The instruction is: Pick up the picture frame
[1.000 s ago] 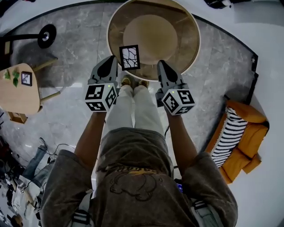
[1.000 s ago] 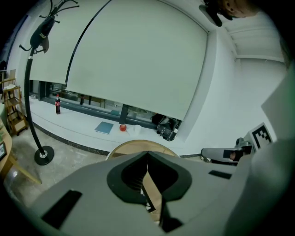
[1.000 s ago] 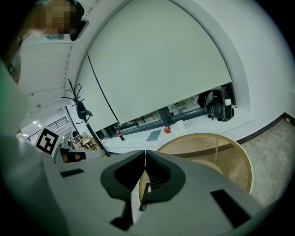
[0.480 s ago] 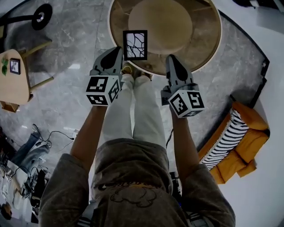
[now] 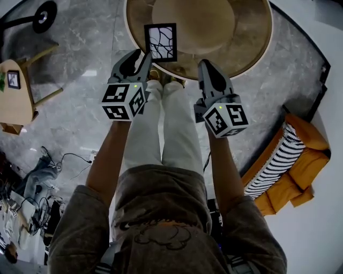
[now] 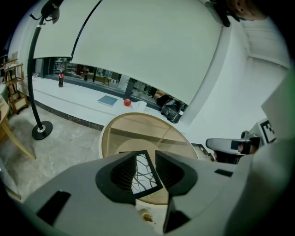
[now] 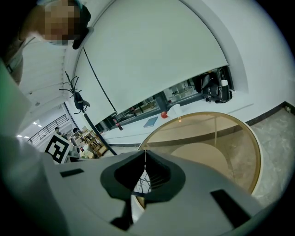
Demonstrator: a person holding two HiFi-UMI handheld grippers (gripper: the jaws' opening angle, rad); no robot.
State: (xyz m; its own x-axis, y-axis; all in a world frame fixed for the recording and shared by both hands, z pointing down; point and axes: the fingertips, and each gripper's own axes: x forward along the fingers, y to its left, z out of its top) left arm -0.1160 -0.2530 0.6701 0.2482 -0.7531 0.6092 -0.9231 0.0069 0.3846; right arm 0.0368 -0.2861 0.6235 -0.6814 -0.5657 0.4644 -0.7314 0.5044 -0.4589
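Observation:
The picture frame (image 5: 161, 42), black-edged with a white panel of black branching lines, rests on the round wooden table (image 5: 252, 48) near its front rim. My left gripper (image 5: 143, 56) is at the frame's lower left corner. Its jaws have just been opening. In the left gripper view the frame (image 6: 145, 173) shows in the gap of the left gripper (image 6: 146, 154), and the pads do not press it. My right gripper (image 5: 202, 64) hangs to the frame's right at the table's rim. The right gripper (image 7: 145, 154) has its tips together on nothing.
The person's white-trousered legs (image 5: 166, 128) stand between the two grippers. An orange sofa with a striped cushion (image 5: 289, 160) is at the right. A small wooden side table (image 5: 13, 101) stands at the left, a lamp base (image 5: 43, 13) behind it, and cables (image 5: 37, 176) on the floor.
Both grippers have sunk toward the table's front rim. The left jaws, together before, now stand apart by the frame's corner. The right jaws stay together.

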